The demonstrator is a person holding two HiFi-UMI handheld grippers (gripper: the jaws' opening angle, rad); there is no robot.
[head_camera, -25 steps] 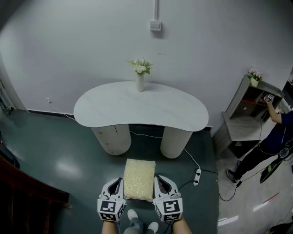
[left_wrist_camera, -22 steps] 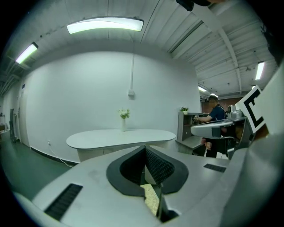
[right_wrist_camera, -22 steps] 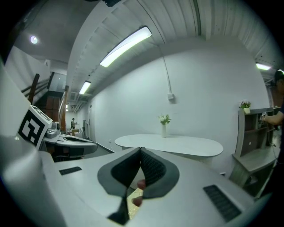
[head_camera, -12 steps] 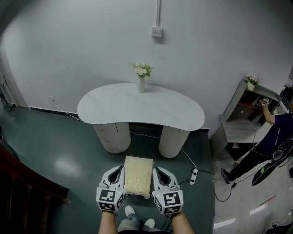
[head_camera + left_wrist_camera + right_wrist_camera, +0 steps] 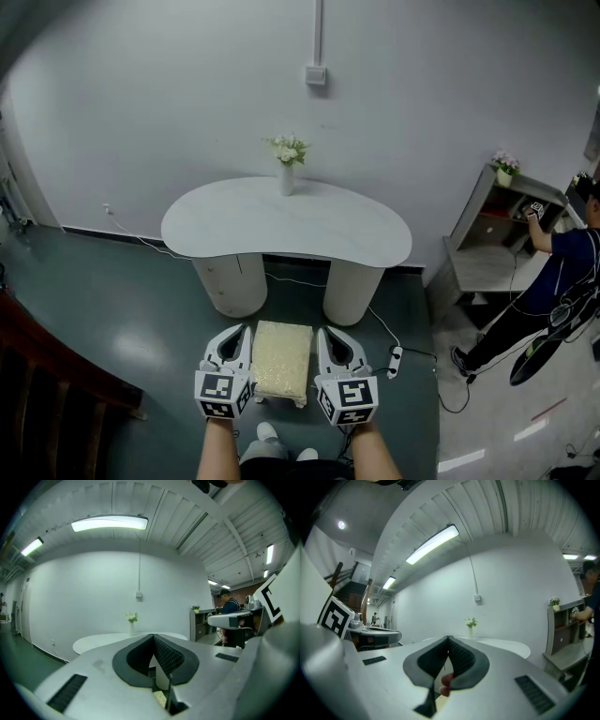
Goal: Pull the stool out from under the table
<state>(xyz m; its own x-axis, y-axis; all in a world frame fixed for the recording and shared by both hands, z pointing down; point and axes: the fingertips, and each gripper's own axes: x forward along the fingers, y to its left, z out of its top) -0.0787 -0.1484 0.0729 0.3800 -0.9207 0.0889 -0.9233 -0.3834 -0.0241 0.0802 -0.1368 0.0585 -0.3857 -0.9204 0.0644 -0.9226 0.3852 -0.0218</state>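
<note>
You have the white, kidney-shaped table [image 5: 234,220] ahead, smooth-topped on two round pedestals. The stool [image 5: 283,356], a rectangular seat with a nubbly cream cushion, stands on the dark, glossy floor [image 5: 141,319], clear of the table's front edge. By that, the pull-out looks done. Your left gripper [image 5: 234,337] and right gripper [image 5: 330,337] flank the cushion, both clenched on nothing. Whether they touch it isn't clear. Next, draw your hands away without nudging it.

Stool [image 5: 282,361] cushion cream, speckled; table [image 5: 281,225] white; floor [image 5: 122,309] dark grey-green; left gripper [image 5: 238,332] and right gripper [image 5: 326,334] white, cubes bearing black-and-white square markers.
</note>
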